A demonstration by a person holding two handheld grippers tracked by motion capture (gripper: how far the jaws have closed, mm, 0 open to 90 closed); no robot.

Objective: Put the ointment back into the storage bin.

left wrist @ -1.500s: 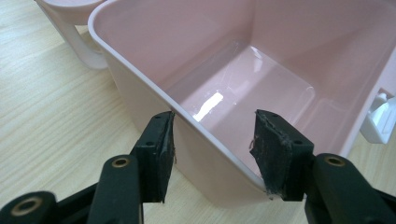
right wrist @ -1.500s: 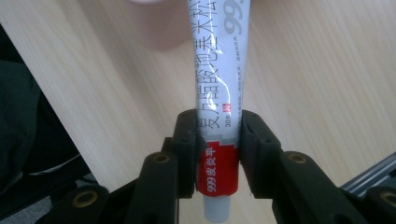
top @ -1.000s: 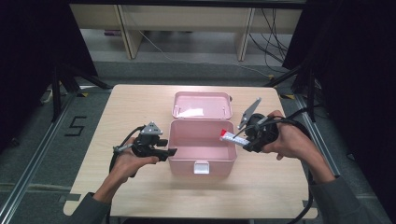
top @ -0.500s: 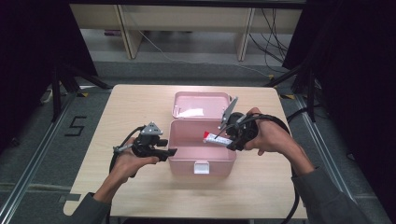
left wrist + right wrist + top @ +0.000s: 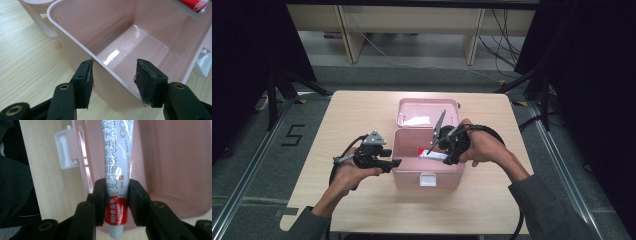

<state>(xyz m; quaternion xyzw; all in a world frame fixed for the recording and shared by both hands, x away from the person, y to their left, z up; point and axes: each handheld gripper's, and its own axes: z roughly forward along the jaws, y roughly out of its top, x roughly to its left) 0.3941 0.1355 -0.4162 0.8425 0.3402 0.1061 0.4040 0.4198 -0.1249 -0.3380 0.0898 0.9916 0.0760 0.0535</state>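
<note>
A pink box (image 5: 407, 175) stands open mid-table, its lid (image 5: 427, 106) folded back. My left gripper (image 5: 396, 163) straddles the box's left wall (image 5: 75, 37), one pad outside and one inside, both touching the rim. My right gripper (image 5: 442, 152) is shut on a white tube with a red band (image 5: 432, 153), held just over the box's opening. In the right gripper view the tube (image 5: 117, 157) runs up from the right gripper (image 5: 117, 202) over the pink interior (image 5: 175, 170). The tube's end (image 5: 195, 5) shows at the top right of the left gripper view.
A white latch (image 5: 428, 179) sits on the box's front wall. A white label (image 5: 417, 120) lies inside the lid. Bare wooden table (image 5: 352, 115) surrounds the box. Cables (image 5: 492, 135) trail from both grippers, and dark floor lies beyond the table.
My right gripper has carried the tube leftward and a little down, from the box's right edge to over its inside. The left gripper has stayed on the wall.
</note>
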